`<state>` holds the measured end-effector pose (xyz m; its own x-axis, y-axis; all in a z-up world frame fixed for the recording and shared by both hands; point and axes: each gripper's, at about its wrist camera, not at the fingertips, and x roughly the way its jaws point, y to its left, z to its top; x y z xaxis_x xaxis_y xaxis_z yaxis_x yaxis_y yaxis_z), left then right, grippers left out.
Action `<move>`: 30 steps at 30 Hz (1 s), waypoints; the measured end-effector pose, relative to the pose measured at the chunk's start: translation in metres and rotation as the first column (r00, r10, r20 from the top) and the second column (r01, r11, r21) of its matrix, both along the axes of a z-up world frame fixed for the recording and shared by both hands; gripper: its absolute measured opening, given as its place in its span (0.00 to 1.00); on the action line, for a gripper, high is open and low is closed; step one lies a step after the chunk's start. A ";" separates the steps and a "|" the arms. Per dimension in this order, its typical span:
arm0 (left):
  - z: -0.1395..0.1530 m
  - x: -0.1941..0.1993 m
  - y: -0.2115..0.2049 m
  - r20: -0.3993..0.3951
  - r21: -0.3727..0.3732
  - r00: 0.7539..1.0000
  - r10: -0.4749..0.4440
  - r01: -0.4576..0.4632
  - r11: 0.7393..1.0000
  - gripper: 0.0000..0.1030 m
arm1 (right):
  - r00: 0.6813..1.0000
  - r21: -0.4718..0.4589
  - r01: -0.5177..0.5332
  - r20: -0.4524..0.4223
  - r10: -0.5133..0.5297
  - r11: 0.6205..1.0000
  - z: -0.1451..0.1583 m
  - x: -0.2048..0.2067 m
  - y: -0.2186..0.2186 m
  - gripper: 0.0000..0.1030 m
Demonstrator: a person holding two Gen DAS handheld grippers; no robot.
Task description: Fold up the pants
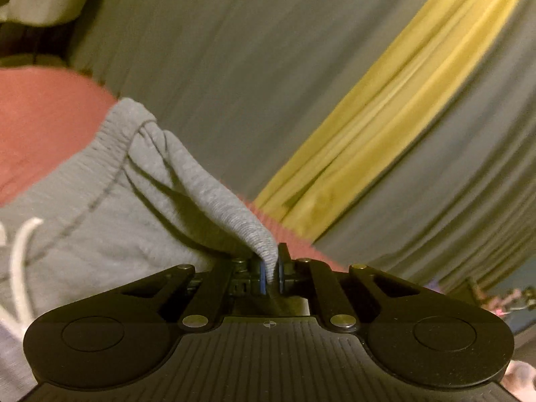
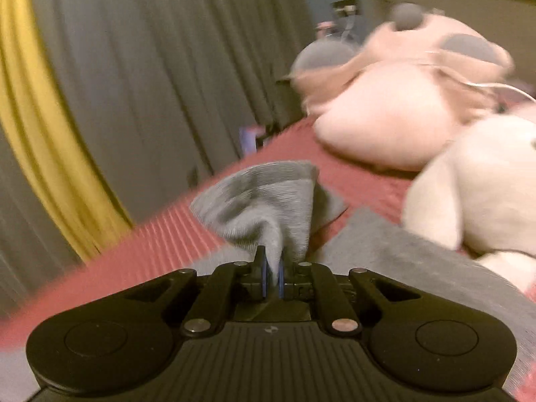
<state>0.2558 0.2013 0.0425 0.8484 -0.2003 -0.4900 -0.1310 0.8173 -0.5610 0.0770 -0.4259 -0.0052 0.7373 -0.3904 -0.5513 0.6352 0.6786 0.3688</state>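
Observation:
Grey sweatpants (image 1: 100, 221) lie on a red bedspread (image 1: 43, 124), with a white drawstring (image 1: 20, 251) at the left. My left gripper (image 1: 272, 269) is shut on the ribbed waistband (image 1: 221, 197), which rises in a fold from the fabric to the pads. In the right wrist view my right gripper (image 2: 272, 273) is shut on a ribbed cuff end of the grey pants (image 2: 264, 201), lifted off the red bedspread (image 2: 160, 238). More grey fabric (image 2: 385, 244) lies to the right of it.
Grey curtains (image 1: 234, 50) with a yellow curtain strip (image 1: 395, 100) hang behind the bed. Pink and white plush toys and a pillow (image 2: 402, 110) sit at the back right of the bed. A white plush (image 2: 475, 181) lies close to the right of the cuff.

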 end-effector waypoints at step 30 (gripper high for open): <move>-0.068 -0.093 0.129 -0.250 0.065 0.938 0.238 -0.230 0.971 0.12 | 0.980 0.229 0.142 -0.171 -0.104 0.963 -0.064 -0.092 -0.017 0.08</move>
